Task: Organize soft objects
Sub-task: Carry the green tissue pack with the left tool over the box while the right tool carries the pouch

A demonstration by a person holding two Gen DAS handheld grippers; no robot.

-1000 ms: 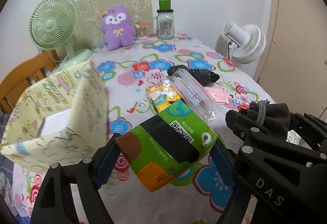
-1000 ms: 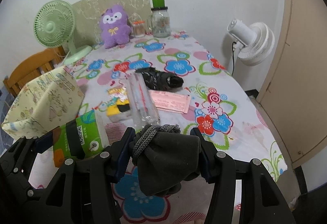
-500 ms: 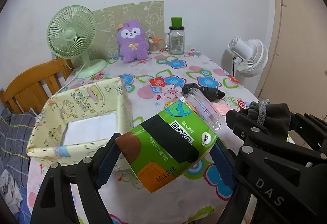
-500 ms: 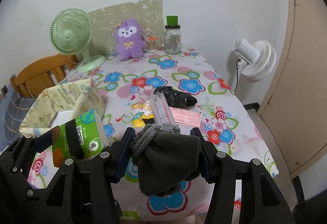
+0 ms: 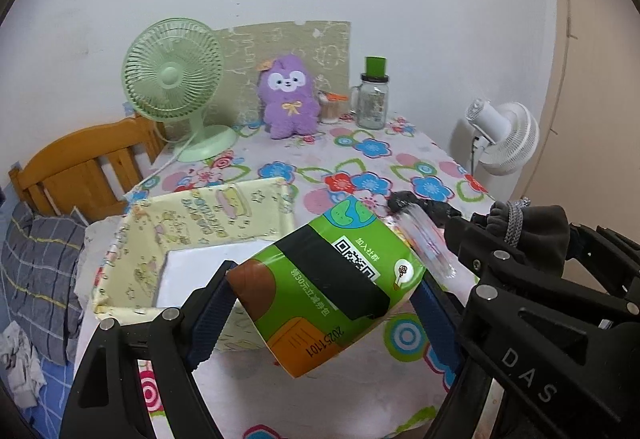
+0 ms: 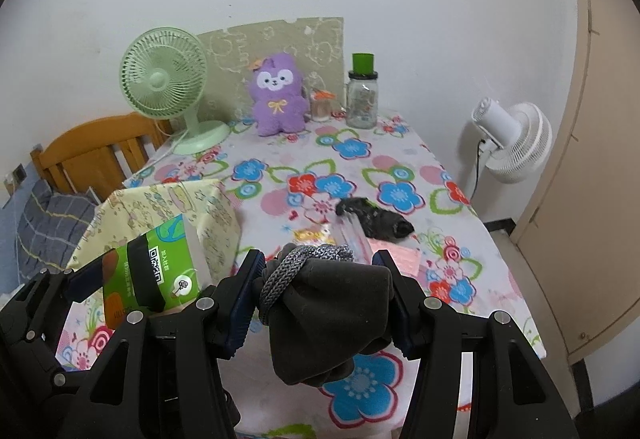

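Note:
My left gripper is shut on a green tissue pack and holds it in the air at the near right corner of the yellow fabric box. The pack also shows in the right wrist view. My right gripper is shut on a dark grey drawstring pouch, held above the near table edge to the right of the left gripper. The pouch also shows in the left wrist view. The box is open-topped with a white bottom.
On the flowered tablecloth lie a black cloth bundle, a clear tube, a pink packet and a small yellow pack. At the back stand a purple plush, green fan and jar. A wooden chair is left.
Both grippers have pulled back and risen with their loads; the table looks farther away. The box's open top and white bottom have come into the left wrist view.

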